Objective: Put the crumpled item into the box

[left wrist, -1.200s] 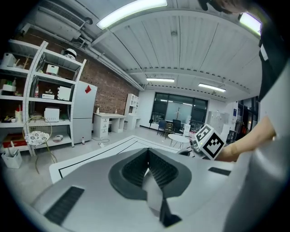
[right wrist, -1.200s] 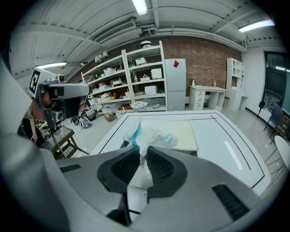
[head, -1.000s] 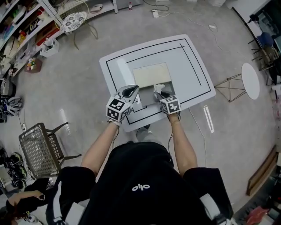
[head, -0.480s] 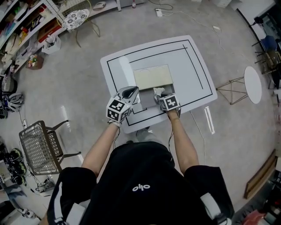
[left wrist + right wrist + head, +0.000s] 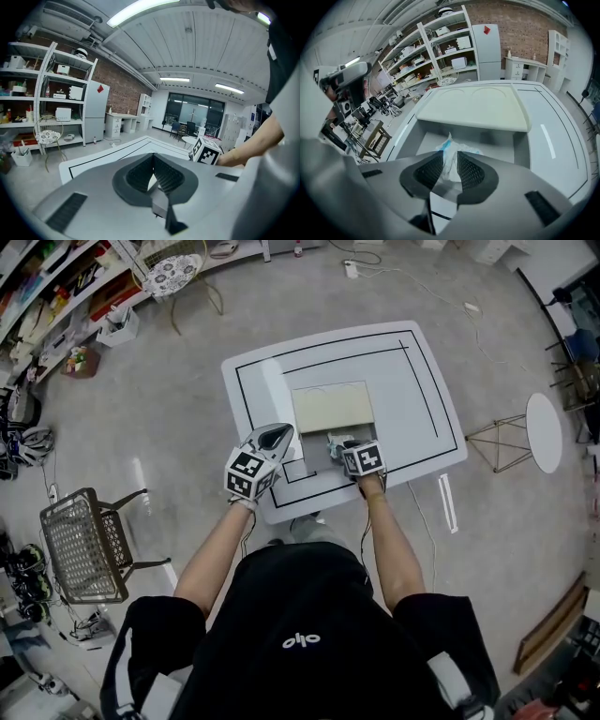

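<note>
At the open box's (image 5: 501,140) near side, right gripper (image 5: 449,161) clamps the crumpled item (image 5: 451,149); left gripper (image 5: 153,159), jaws together and empty, hovers over the white surface (image 5: 412,381).

one box (image 5: 474,108), one crumpled item (image 5: 450,157)
</note>
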### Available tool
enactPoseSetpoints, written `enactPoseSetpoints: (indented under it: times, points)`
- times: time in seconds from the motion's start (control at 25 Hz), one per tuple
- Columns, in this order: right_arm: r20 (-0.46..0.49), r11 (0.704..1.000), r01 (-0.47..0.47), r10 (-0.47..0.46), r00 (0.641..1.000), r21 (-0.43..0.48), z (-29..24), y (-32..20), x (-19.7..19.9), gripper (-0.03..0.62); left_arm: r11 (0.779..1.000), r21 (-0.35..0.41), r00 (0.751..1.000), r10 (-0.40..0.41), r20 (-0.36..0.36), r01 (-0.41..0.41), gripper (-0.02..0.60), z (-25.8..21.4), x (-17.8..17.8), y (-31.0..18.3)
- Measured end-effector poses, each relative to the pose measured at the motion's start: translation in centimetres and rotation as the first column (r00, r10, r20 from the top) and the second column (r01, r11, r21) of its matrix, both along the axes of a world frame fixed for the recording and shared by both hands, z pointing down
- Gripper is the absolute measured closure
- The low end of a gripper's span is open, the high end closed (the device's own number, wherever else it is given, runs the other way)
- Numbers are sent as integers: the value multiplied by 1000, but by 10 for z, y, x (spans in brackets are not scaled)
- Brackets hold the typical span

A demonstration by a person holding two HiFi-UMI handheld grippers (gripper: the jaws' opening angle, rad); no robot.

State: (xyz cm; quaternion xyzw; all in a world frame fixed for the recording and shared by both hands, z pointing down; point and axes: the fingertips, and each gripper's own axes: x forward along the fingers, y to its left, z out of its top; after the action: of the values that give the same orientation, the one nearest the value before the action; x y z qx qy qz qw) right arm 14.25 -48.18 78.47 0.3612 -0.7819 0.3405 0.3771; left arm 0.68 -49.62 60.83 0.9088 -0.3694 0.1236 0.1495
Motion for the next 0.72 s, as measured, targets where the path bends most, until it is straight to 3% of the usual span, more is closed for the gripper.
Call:
enactPoseSetpoints:
  times: [0.36, 0.72]
  points:
    - [3, 997, -41, 41, 999, 71, -23, 1, 8, 497, 1000, 25, 1000, 8, -3, -8, 577, -11, -3, 7]
    - [38, 958, -117, 111, 993, 263, -95, 8, 14, 502, 997, 60, 999, 40, -12, -39, 577, -26, -6, 29]
